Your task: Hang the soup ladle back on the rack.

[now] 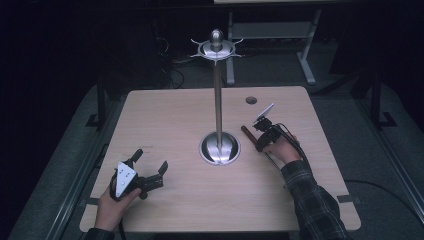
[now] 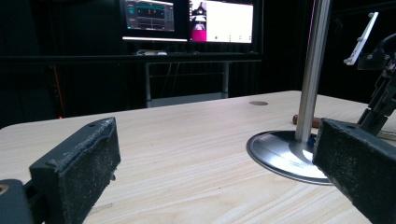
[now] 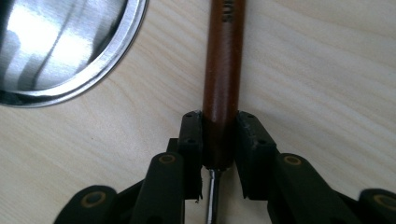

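Note:
A tool with a brown wooden handle [image 3: 223, 60] and a thin metal shaft [image 3: 212, 196] lies flat on the wooden table [image 1: 170, 120], right of a tall metal stand [image 1: 218, 100] with a round base [image 1: 220, 148] and hooks at its top. My right gripper [image 3: 219, 135] points down with both pads pressed on the handle's end near the shaft. In the high view the right gripper [image 1: 261, 142] sits over that handle [image 1: 247, 132]. My left gripper [image 1: 150, 160] rests at the table's front left, its jaws wide apart with nothing between them; its fingers [image 2: 84, 168] frame the stand's base [image 2: 280, 154].
A round cable hole [image 1: 251, 100] sits in the table's far right part. Monitors [image 2: 187, 18] glow on a desk behind the table. The right gripper [image 2: 378, 93] appears past the pole in the left gripper view. Dark floor surrounds the table.

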`<action>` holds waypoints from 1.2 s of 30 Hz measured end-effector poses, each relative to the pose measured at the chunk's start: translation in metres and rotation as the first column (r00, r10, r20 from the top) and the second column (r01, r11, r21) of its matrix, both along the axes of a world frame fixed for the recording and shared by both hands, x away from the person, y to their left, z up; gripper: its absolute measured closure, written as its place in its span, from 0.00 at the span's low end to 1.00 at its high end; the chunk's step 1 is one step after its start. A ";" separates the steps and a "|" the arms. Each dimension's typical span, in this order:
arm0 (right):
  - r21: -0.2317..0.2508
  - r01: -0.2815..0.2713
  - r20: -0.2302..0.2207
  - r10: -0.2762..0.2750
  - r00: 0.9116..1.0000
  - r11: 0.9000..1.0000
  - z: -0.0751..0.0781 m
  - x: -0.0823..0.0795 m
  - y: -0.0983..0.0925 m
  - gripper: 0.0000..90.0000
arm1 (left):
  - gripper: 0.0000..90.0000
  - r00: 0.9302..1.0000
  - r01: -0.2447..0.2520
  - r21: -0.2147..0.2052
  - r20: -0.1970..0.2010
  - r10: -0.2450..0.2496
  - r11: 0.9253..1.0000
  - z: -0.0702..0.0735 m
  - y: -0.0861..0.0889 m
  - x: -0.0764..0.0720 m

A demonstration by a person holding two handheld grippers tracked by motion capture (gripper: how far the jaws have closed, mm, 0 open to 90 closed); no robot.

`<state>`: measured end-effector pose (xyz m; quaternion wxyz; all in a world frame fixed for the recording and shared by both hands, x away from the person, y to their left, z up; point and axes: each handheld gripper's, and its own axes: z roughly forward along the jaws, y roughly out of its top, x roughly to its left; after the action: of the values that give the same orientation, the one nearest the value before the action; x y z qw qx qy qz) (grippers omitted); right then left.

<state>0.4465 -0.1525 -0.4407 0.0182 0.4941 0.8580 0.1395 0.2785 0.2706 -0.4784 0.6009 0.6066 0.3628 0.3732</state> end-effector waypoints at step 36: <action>0.322 -0.052 0.364 -0.073 0.928 0.945 0.072 -0.056 -0.065 0.82 | 0.00 1.000 -0.004 -0.005 -0.009 0.004 1.000 0.000 0.000 0.001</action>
<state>0.3907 -0.2174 -0.3692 0.0989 0.4596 0.8011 0.3704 0.2796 0.2701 -0.4784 0.5999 0.6060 0.3679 0.3708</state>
